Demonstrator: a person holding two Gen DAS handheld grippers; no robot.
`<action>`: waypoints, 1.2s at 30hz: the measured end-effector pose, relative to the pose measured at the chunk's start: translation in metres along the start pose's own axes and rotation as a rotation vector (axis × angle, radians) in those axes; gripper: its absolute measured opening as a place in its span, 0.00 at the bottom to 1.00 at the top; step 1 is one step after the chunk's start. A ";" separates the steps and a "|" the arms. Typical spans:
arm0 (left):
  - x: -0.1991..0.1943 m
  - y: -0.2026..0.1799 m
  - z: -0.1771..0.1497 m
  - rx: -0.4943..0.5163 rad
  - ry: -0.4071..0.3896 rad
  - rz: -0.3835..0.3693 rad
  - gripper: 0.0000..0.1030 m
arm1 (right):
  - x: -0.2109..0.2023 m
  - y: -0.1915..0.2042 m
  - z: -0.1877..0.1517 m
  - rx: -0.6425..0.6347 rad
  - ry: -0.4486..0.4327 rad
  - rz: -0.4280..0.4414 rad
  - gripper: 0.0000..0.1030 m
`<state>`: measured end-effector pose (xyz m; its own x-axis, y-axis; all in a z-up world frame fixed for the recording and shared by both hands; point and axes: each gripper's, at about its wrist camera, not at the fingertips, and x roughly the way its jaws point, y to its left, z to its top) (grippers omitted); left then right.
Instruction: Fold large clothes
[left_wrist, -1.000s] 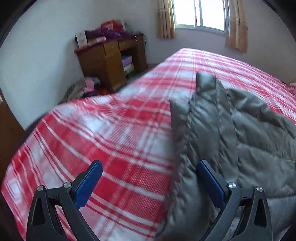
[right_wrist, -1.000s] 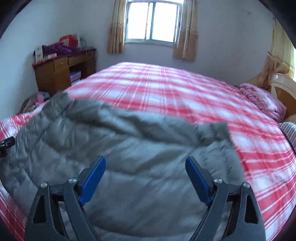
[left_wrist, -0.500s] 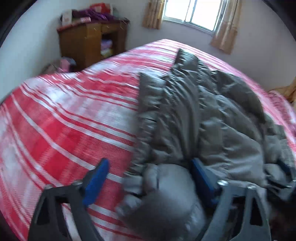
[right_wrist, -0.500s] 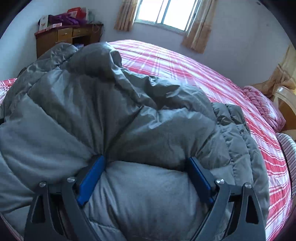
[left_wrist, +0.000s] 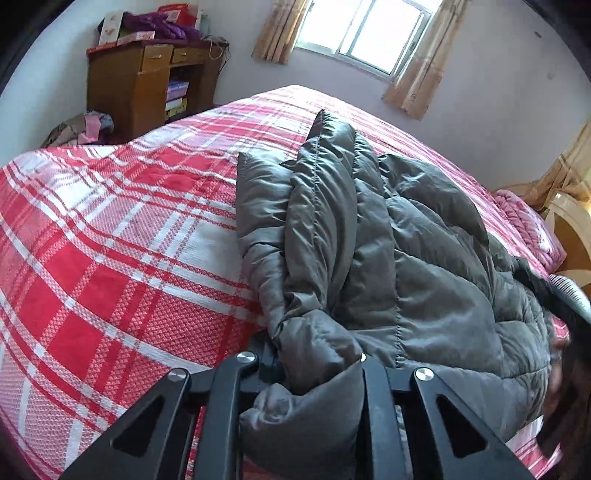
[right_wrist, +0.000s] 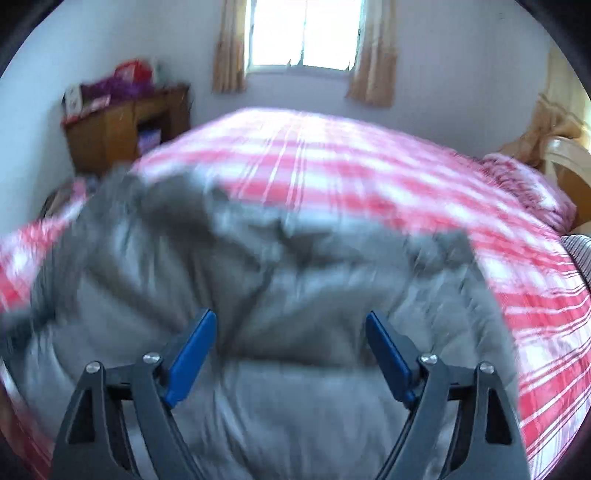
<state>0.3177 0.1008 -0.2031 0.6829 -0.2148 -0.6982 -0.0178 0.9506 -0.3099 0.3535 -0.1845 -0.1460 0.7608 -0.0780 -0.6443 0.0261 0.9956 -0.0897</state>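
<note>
Left gripper (left_wrist: 314, 363) just clamped shut, fingers now pinching a near corner of the grey padded jacket (left_wrist: 388, 236) lying rumpled on the plaid bed (left_wrist: 110, 258). Right gripper (right_wrist: 291, 343) spread wide over the jacket, gripping nothing; probably ready for a fold.

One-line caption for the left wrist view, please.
Left gripper clamped on a bunched fold of the grey quilted puffer jacket lying on the red-and-white plaid bedspread.
</note>
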 end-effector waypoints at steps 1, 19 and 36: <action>0.000 -0.001 0.001 0.007 -0.003 0.003 0.15 | 0.006 0.002 0.009 -0.001 0.005 -0.014 0.83; -0.012 0.000 0.002 0.019 -0.033 -0.017 0.12 | -0.004 0.001 -0.009 -0.039 0.129 -0.020 0.92; -0.082 -0.023 0.013 0.039 -0.132 -0.045 0.08 | -0.005 0.053 -0.077 -0.220 0.173 -0.031 0.95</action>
<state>0.2717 0.0995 -0.1309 0.7726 -0.2284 -0.5924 0.0414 0.9492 -0.3120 0.3012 -0.1355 -0.2054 0.6392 -0.1346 -0.7572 -0.1086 0.9589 -0.2621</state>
